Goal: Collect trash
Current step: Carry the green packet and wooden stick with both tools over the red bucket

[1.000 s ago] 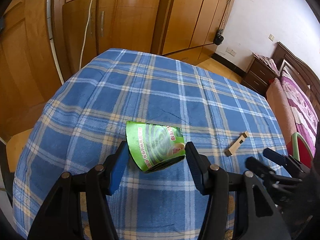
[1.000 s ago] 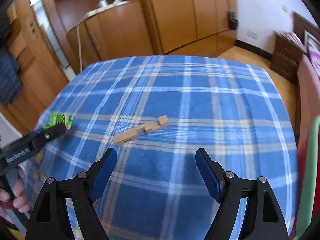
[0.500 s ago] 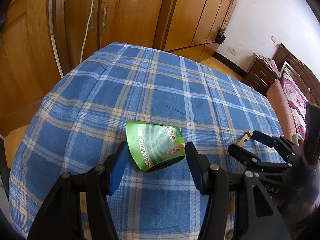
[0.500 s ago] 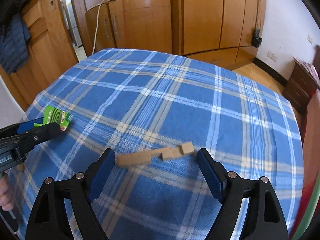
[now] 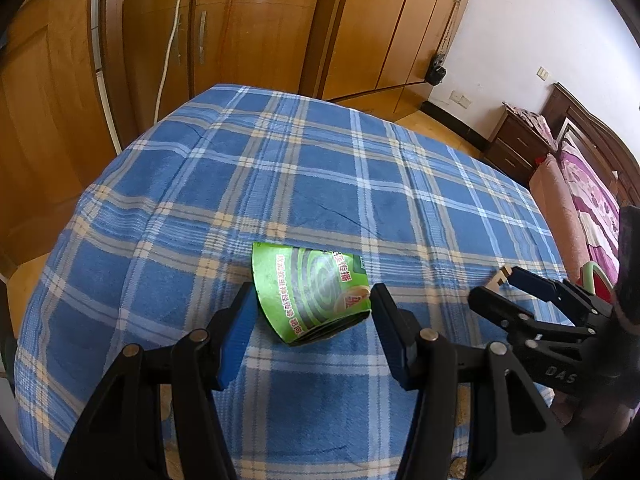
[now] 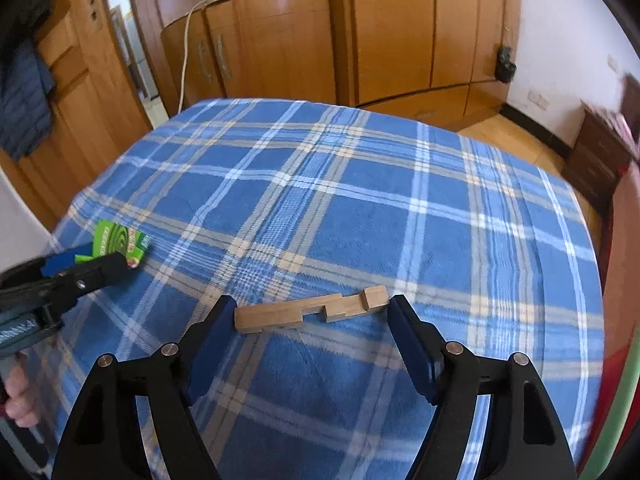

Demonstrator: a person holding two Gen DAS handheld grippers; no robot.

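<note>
The green packet [image 5: 310, 294] lies curled on the blue plaid cloth [image 5: 320, 184] near the bench's near left edge, between the blue pads of the left tongs [image 5: 310, 312]; whether those pads press its sides or only flank it is hard to tell, since its ends meet them right at the pad tips. Its printed red and white characters are too warped to read. The notched wooden strip [image 6: 310, 312] lies flat toward the near right edge, lengthwise between the pads of the right tongs [image 6: 310, 320], which have just been closing yet stand open, a narrow gap at each end. In the left wrist view only 1 pale end of the strip shows, the rest hidden behind the right tongs. A person's fingers [image 6: 18, 400] are cut off at the right wrist view's left border.
</note>
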